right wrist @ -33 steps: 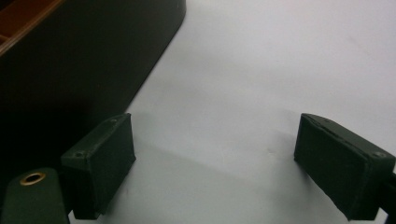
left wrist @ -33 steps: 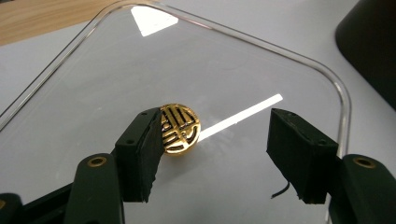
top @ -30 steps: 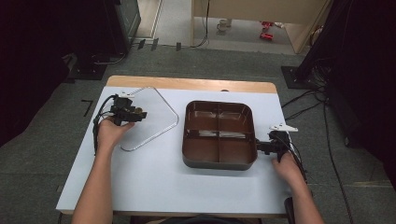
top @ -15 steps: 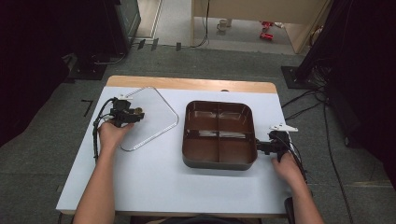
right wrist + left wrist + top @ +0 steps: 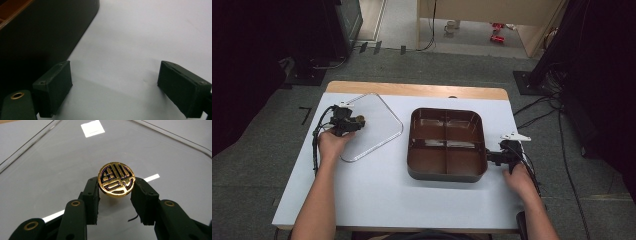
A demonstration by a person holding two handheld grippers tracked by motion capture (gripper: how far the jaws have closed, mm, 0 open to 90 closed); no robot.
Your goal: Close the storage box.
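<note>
Gold knob (image 5: 116, 179), round and stamped with a dark emblem, sits at the centre of a clear lid (image 5: 160, 152) lying flat on the white table (image 5: 377, 200), left of a brown tray (image 5: 447, 172). The left gripper (image 5: 115, 192) has just been closing its jaws and now pinches the knob from both sides. The knob looks hard, polished and likely slippery, so a grip low on its sides seems safest. The lid looks stiff, thin and probably light, perhaps glass or plastic, and could chip if dropped. From the high view the left gripper (image 5: 346, 121) hides the knob. How the knob joins the lid is hidden beneath it. The right gripper (image 5: 117, 87) rests on the table just beside the tray's dark wall (image 5: 37, 40), its jaws wide apart with nothing between them. The tray has four compartments, which look empty.
</note>
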